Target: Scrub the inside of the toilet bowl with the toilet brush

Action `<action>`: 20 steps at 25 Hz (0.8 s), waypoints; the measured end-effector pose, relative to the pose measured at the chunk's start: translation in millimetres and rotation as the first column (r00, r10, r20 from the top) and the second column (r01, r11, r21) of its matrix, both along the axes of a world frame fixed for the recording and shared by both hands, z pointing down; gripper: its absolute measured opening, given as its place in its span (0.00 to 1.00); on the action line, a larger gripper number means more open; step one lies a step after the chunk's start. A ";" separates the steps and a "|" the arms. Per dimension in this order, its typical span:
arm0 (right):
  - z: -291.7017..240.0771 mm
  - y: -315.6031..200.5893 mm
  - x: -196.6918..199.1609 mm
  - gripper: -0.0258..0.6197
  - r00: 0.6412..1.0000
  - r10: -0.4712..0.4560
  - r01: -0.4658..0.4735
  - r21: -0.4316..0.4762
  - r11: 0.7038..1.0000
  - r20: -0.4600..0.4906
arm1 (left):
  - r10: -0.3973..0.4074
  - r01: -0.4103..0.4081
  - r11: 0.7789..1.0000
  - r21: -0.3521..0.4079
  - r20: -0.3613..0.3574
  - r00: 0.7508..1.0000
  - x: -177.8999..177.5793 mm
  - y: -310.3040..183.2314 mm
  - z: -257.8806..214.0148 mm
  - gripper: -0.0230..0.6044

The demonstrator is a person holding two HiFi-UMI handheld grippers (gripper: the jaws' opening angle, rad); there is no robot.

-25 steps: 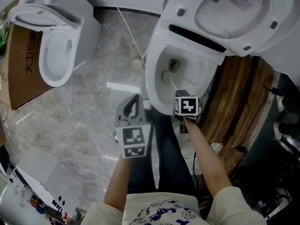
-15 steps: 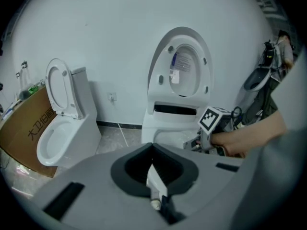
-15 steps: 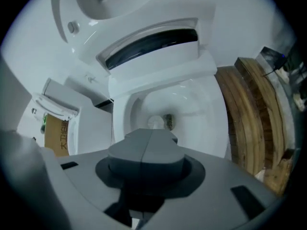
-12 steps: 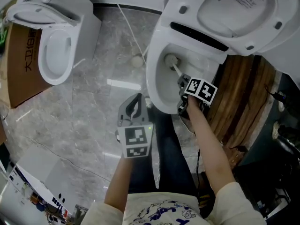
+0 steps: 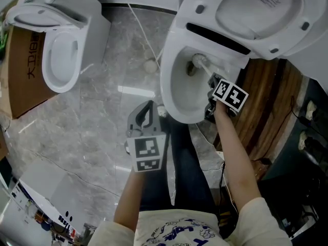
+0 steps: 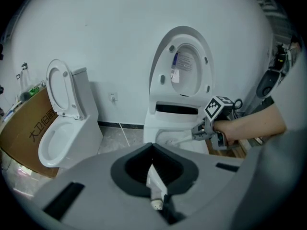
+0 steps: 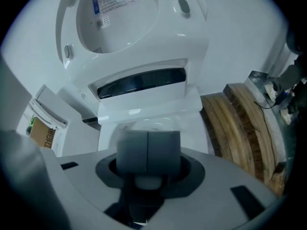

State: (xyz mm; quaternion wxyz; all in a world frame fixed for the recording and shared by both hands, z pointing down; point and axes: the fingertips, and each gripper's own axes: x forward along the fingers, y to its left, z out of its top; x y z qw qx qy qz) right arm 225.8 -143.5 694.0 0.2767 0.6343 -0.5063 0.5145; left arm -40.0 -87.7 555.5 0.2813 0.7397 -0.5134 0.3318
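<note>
Head view: the brush (image 5: 199,60) now rubs the back edge of the toilet bowl (image 5: 166,88), not its left side as before, so we are working our way round. Our right gripper (image 5: 213,84) squeezes the handle (image 5: 207,72) tight. Our left gripper (image 5: 147,114) hangs closed, holding nothing.

Grey, marble-veined floor (image 5: 87,132), glossy under the light. Standing on it at upper right, a white toilet (image 5: 171,94), lid raised. At upper left, a second toilet (image 5: 61,60), just beside a cardboard box (image 5: 23,70). Between the two toilets, a thin white cord (image 5: 140,28), ending near a small round fitting (image 5: 149,68). Along the right, wooden boards (image 5: 261,111).
</note>
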 end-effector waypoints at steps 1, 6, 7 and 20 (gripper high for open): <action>-0.5 2.6 4.7 0.30 1.000 0.013 -0.013 0.001 1.000 -0.007 | 0.001 -0.001 1.000 0.000 -0.001 1.000 0.1 0.3 -0.3 0.04; 1.5 4.7 5.0 0.30 0.999 0.042 -0.042 0.003 0.999 -0.001 | 0.000 0.000 1.000 0.001 -0.002 1.000 -0.2 1.3 -1.1 0.04; 2.4 3.4 1.8 0.30 0.999 0.039 -0.039 0.001 0.999 0.003 | 0.000 0.000 1.000 0.001 -0.002 1.000 -0.2 1.5 -1.2 0.04; 0.7 3.0 -52.2 0.30 0.969 -0.243 0.243 0.002 0.970 0.049 | -0.003 0.003 1.000 0.003 -0.009 1.000 -2.7 6.3 -1.5 0.04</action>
